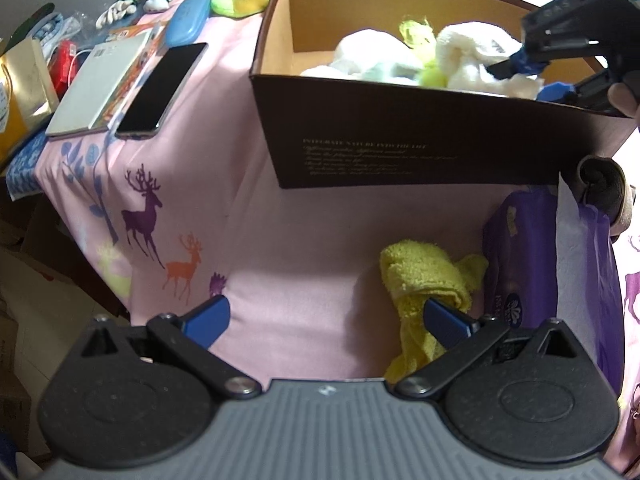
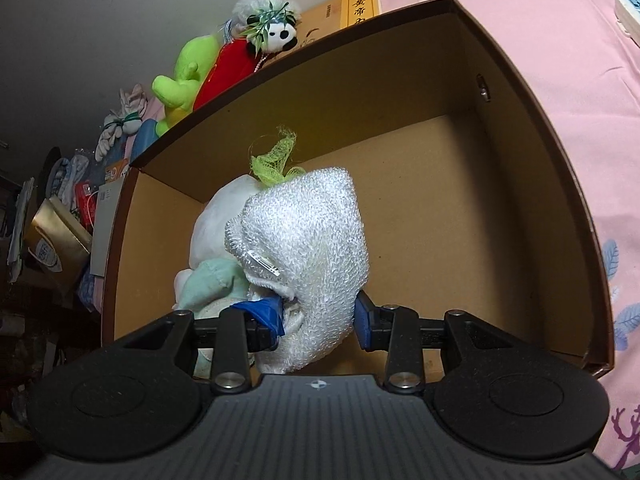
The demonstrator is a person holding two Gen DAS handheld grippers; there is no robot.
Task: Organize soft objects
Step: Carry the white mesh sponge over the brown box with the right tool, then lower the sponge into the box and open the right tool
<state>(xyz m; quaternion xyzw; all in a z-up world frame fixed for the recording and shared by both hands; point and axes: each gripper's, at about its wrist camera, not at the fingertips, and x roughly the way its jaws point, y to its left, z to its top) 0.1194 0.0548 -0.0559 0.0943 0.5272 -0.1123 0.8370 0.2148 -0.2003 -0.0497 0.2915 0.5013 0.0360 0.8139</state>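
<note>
White knit cloth (image 2: 316,248) pinched by right gripper (image 2: 320,320), over box (image 2: 520,160)

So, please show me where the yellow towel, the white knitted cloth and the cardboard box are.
yellow towel (image 1: 420,272): left wrist view, its folded top.
white knitted cloth (image 2: 316,248): right wrist view, middle of the bundle.
cardboard box (image 1: 400,136): left wrist view, dark front wall.

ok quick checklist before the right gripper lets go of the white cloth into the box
1. Right gripper shut on the white cloth: ok.
2. Cloth over the open box, inside its walls: ok.
3. Free floor in the box beside the soft toys: ok.
4. Cloth touching the floor of the box: cannot tell.
5. Left gripper open and clear of the box: ok.
6. Yellow cloth packed away: not ok, it lies on the pink sheet.
</note>
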